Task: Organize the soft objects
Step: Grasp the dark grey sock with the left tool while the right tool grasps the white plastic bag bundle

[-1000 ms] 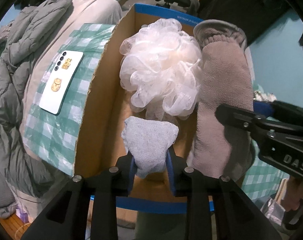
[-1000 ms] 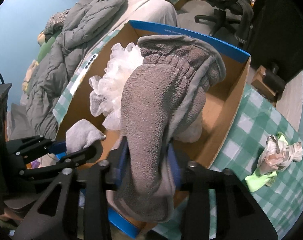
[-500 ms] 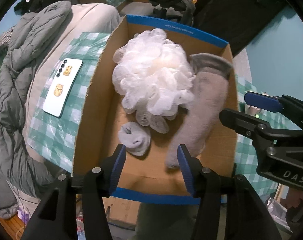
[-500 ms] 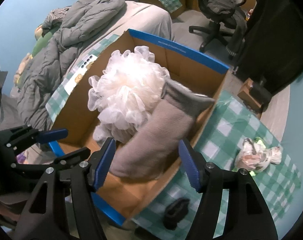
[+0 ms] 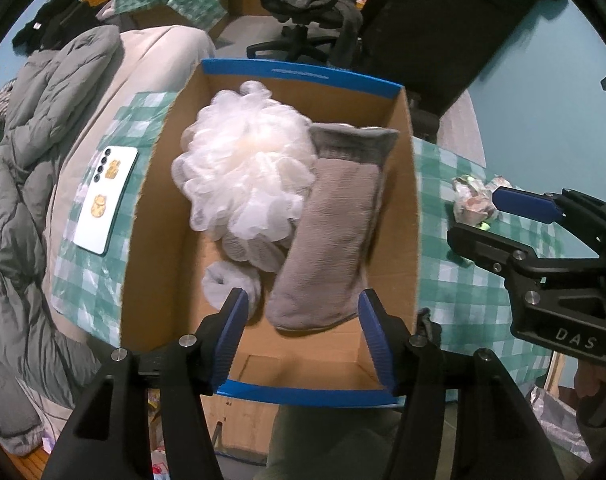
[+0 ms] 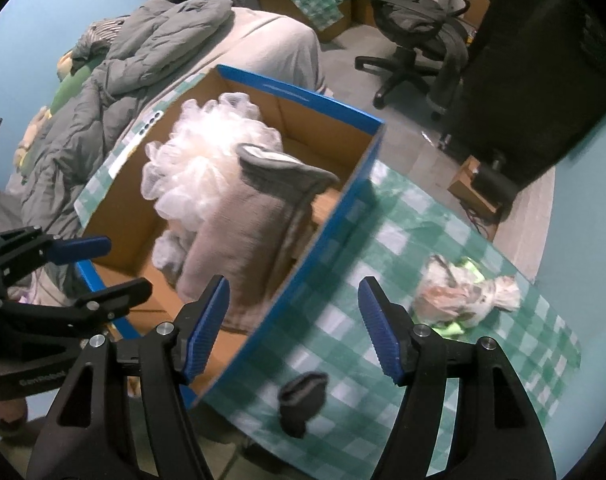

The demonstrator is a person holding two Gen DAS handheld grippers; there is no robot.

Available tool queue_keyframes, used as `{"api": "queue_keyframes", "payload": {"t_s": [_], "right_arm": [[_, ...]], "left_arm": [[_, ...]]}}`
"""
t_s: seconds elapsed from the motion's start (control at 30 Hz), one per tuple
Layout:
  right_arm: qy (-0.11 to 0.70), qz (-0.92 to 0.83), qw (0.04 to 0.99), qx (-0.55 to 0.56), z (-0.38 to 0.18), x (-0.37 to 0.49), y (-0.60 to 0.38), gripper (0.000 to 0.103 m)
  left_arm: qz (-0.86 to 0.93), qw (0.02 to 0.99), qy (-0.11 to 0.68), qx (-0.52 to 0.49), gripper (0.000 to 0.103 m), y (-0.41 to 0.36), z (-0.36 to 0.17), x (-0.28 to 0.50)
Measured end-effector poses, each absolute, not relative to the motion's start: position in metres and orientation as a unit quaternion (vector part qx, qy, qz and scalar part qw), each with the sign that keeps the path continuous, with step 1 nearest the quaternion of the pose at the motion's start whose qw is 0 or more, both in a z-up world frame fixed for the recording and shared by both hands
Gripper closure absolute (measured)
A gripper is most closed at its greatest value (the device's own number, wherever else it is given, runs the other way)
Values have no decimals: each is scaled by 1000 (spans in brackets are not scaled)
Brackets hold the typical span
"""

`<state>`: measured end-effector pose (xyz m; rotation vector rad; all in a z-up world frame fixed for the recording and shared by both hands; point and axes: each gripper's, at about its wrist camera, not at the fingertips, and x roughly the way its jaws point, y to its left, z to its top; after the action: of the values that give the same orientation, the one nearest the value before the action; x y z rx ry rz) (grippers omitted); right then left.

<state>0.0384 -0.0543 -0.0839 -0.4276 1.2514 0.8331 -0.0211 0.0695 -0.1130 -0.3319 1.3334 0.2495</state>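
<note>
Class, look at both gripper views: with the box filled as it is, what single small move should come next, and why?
Probably swing the right gripper toward the crumpled bundle on the checked cloth. The sock, loofah and small grey piece already lie in the box, and nothing sits between the right jaws or the opening left gripper.

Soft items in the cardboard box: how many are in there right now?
3. A white bath pouf toward the far end, a brown fuzzy sock along the right wall, a small grey sock near the front left. The pouf may hide more.
</note>
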Motion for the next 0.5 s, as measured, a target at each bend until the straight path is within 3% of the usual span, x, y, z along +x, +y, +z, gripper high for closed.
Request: {"api": "queue_keyframes", "payload": {"t_s": [0.5], "right_arm": [[567,339,727,-190,-84,72,-123,35]], "left_arm": [[83,770,617,-139,44,20,-111,-1]]}}
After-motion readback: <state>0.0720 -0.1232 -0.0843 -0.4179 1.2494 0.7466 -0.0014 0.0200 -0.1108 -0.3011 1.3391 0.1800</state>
